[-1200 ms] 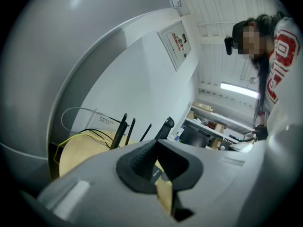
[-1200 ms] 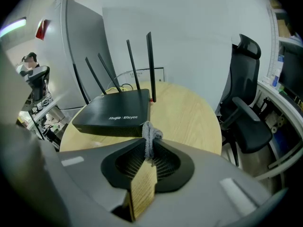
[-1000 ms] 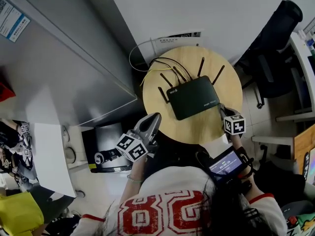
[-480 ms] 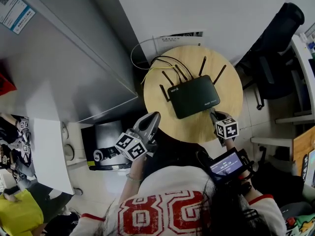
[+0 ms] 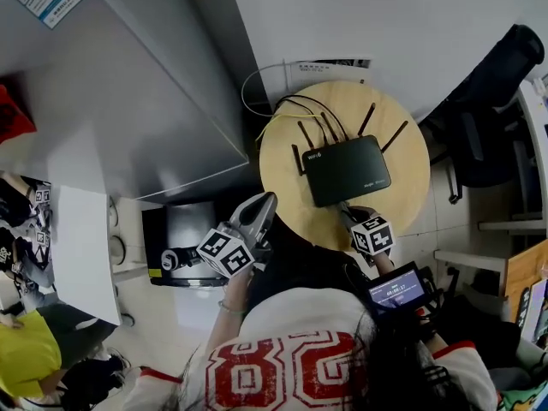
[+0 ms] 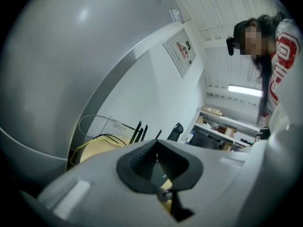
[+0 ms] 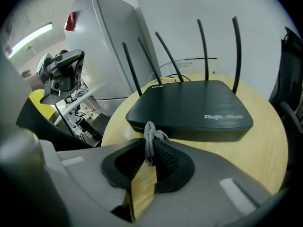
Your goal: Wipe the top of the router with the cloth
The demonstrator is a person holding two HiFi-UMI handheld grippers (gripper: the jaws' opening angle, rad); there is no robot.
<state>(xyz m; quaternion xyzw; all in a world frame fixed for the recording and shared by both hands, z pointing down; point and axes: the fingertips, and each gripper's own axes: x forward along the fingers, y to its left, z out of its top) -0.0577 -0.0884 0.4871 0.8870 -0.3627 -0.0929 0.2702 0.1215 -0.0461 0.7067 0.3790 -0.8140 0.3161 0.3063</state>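
- Two jaws of the right gripper (image 5: 347, 216) clench a scrap of grey cloth (image 7: 150, 135), just beside the router's near edge, centre frame.
- Black router (image 5: 347, 169) lies on a round wooden table (image 5: 402, 208), antennas raised.
- Left gripper (image 5: 267, 202) is closed on nothing, at the table's lower-left edge.
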